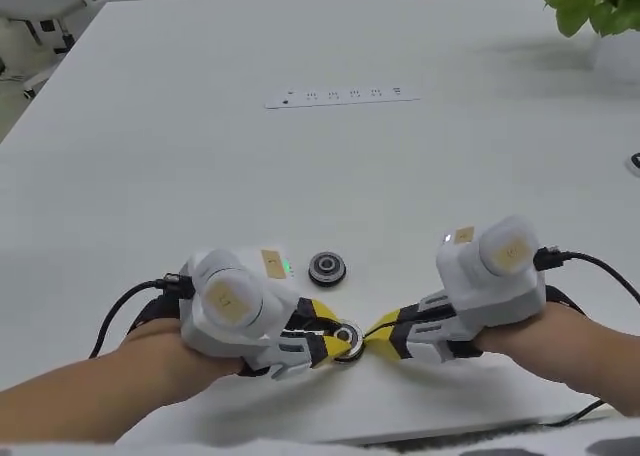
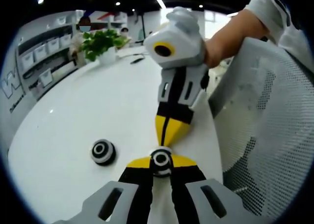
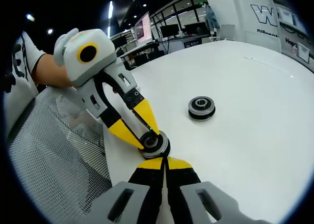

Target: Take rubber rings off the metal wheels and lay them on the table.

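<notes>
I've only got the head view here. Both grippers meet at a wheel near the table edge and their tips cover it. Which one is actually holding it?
Observer: The left gripper. The left gripper view shows one yellow jaw on each side of the held wheel.
Operator: And what's the right one doing?
Observer: The right gripper has its jaws pressed together, with the tips at that wheel's rim. I can't tell whether they grip anything.

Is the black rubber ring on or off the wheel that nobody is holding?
On. The loose wheel lies flat on the table with a black band around its metal middle.
</notes>
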